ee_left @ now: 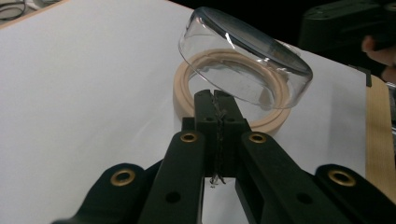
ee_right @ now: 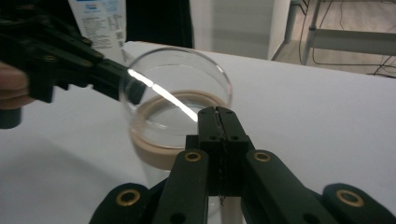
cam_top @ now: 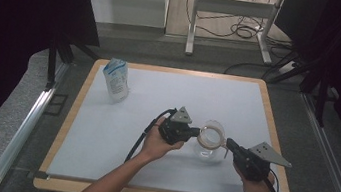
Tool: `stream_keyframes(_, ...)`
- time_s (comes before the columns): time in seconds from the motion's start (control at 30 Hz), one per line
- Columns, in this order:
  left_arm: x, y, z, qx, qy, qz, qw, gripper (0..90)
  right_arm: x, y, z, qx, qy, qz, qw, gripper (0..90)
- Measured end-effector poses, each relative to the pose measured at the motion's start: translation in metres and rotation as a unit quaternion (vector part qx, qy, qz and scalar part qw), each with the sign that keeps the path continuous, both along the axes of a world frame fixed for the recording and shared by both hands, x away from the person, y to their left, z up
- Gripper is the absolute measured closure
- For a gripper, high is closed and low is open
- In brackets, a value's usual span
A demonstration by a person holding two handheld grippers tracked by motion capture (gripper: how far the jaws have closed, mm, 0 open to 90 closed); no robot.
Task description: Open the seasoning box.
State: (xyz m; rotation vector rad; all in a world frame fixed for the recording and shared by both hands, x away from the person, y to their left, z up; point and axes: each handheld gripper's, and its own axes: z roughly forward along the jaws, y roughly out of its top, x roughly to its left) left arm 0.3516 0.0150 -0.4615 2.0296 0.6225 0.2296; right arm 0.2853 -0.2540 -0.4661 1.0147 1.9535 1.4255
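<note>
Clear glass jar (cam_top: 210,141) with tan ring, both tools clenched on its rim

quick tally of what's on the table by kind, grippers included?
Clear glass jar with tan lid ring: 1
White and blue pouch: 1
Black two-jaw grippers, left gripper and right gripper, both at the jar's rim: 2
Total: 4

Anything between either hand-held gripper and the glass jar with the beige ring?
Nothing visible. The left hand-held gripper and right hand-held gripper flank the glass jar with its beige ring, both shut right at its rim. The pouch stands far off.
</note>
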Motion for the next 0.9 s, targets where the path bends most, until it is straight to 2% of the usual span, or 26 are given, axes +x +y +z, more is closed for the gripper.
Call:
stream_keyframes(0.07, 0.0, 0.0, 0.003, -0.004, 0.002, -0.002, 1.0, 90.0, -0.009, 0.005, 0.003, -0.006, -0.005, 0.015, 0.9999, 90.0)
stream_keyframes(0.13, -0.001, -0.001, 0.006, 0.001, -0.004, -0.003, 1.0, 90.0, -0.018, 0.015, 0.002, -0.021, -0.004, 0.037, 0.9991, 90.0)
stream_keyframes(0.23, -0.001, -0.003, 0.009, 0.005, -0.009, -0.004, 0.9999, 90.0, -0.028, 0.031, -0.007, -0.043, 0.007, 0.067, 0.9968, 89.9)
stream_keyframes(0.33, -0.002, -0.005, 0.011, 0.009, -0.009, -0.006, 0.9999, 90.0, -0.031, 0.042, -0.018, -0.052, 0.021, 0.085, 0.9948, 87.7)
stream_keyframes(0.47, -0.004, -0.008, 0.014, 0.006, -0.016, -0.005, 0.9998, 90.0, -0.025, 0.052, -0.038, -0.062, 0.051, 0.095, 0.9922, 82.6)
stream_keyframes(0.6, -0.005, -0.011, 0.015, 0.008, -0.015, -0.009, 0.9998, 90.0, -0.018, 0.059, -0.054, -0.062, 0.076, 0.099, 0.9902, 75.9)
stream_keyframes(0.77, -0.006, -0.016, 0.019, 0.01, -0.018, -0.016, 0.9997, 90.0, -0.017, 0.067, -0.061, -0.074, 0.087, 0.105, 0.9879, 66.9)
stream_keyframes(0.9, -0.01, -0.022, 0.026, 0.018, -0.031, -0.023, 0.9991, 90.0, -0.017, 0.074, -0.064, -0.085, 0.086, 0.101, 0.9876, 62.1)
